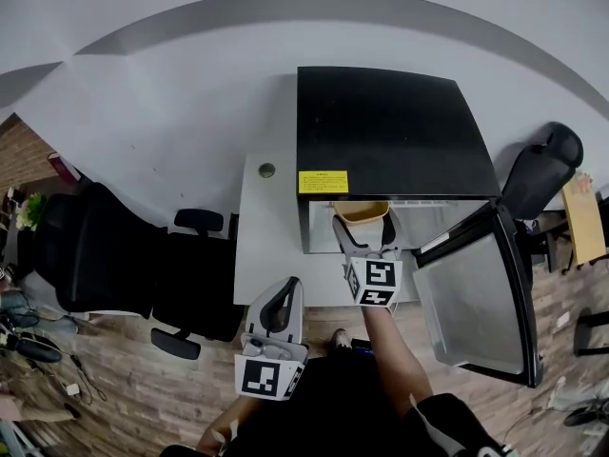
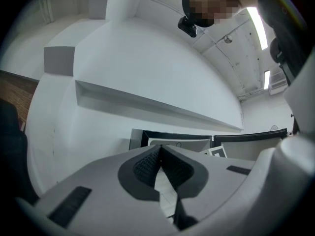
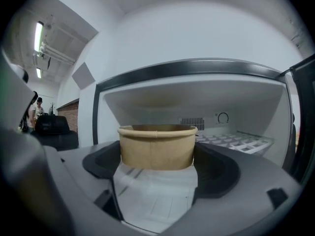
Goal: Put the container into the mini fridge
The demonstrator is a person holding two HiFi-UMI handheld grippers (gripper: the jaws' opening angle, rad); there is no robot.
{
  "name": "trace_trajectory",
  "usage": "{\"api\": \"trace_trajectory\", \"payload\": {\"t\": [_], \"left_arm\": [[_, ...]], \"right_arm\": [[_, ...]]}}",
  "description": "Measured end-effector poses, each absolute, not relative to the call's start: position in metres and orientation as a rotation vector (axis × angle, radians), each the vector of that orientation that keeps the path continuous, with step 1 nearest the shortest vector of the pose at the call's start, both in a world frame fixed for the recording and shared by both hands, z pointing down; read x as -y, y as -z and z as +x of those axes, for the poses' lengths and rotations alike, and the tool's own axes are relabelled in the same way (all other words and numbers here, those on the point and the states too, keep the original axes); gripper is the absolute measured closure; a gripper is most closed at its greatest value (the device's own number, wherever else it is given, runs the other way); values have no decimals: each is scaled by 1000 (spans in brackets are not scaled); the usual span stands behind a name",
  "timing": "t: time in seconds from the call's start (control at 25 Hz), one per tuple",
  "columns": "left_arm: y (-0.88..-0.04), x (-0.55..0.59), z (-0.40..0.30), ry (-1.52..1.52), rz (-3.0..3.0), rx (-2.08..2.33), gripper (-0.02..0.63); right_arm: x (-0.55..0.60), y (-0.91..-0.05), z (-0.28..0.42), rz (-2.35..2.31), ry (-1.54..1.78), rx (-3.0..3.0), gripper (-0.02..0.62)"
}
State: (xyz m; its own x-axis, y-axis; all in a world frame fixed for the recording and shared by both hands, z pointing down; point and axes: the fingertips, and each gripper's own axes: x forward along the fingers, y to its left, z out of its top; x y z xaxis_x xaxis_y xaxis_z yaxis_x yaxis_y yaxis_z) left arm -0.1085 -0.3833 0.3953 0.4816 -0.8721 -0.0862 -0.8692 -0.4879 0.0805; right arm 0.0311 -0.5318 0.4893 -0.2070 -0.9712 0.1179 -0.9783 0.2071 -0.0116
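White wall backs a white desk (image 1: 271, 246) carrying a black mini fridge (image 1: 390, 131), its door (image 1: 481, 293) swung wide to the person's right. The right gripper (image 1: 363, 225) has its fingers clamped on either side of a brown paper container (image 1: 362, 211), held upright at the mouth of the cabinet, level with the wire shelf (image 3: 236, 140) inside. The left gripper (image 1: 278, 307) hangs low in front of the desk, fingers pressed together with nothing between them.

With the door already open and the container gripped, the job looks well advanced; what remains is the reach inside, the set-down and the release. The opening appears wider than the container, with room on both sides, though the upper frame and the door's edge at right bound the approach.
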Motion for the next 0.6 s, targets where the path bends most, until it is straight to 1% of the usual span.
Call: {"api": "trace_trajectory", "payload": {"t": [0.6], "left_arm": [[-400, 391, -124, 183, 2661, 1575, 597]], "right_arm": [[573, -498, 23, 1974, -168, 2279, 129]]}}
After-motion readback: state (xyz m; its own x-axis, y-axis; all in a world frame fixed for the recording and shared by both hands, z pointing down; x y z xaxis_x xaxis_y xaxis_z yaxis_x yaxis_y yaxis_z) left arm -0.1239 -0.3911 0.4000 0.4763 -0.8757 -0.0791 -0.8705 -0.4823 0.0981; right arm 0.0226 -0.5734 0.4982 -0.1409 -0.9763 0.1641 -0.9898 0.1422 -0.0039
